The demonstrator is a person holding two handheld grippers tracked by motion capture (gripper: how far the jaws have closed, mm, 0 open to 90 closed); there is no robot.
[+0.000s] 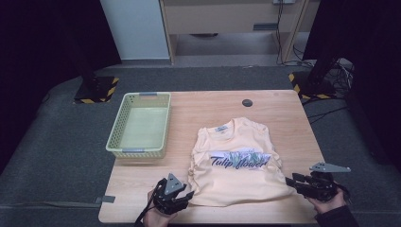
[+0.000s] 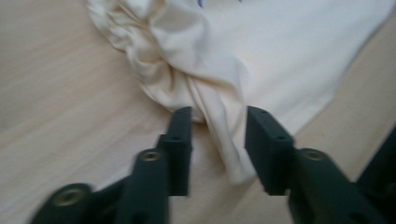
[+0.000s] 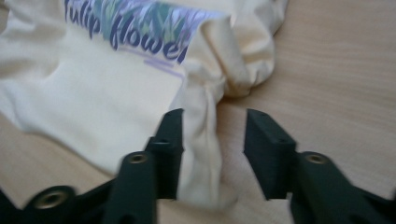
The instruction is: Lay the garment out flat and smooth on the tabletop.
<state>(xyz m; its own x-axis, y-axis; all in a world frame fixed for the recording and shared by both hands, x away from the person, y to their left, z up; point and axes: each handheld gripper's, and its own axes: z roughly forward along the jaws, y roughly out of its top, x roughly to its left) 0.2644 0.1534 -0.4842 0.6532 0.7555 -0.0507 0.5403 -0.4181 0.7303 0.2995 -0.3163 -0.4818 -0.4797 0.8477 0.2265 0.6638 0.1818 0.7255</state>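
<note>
Wood table [image 1: 198,106], centre frame: shirt [image 1: 239,163] lies flat for folding — both grippers, left [image 1: 185,195] and right [image 1: 289,181], jaws apart, straddle its lower corners unclamped.

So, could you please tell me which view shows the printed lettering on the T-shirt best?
The high view: the whole lettering on the T-shirt is visible. The right gripper view crops its start; the left gripper view catches a purple trace at the top edge.

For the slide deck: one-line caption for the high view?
Two handheld tools, left and right, open at the hem corners of a cream "Tulip flower" T-shirt beside a basket.
</note>
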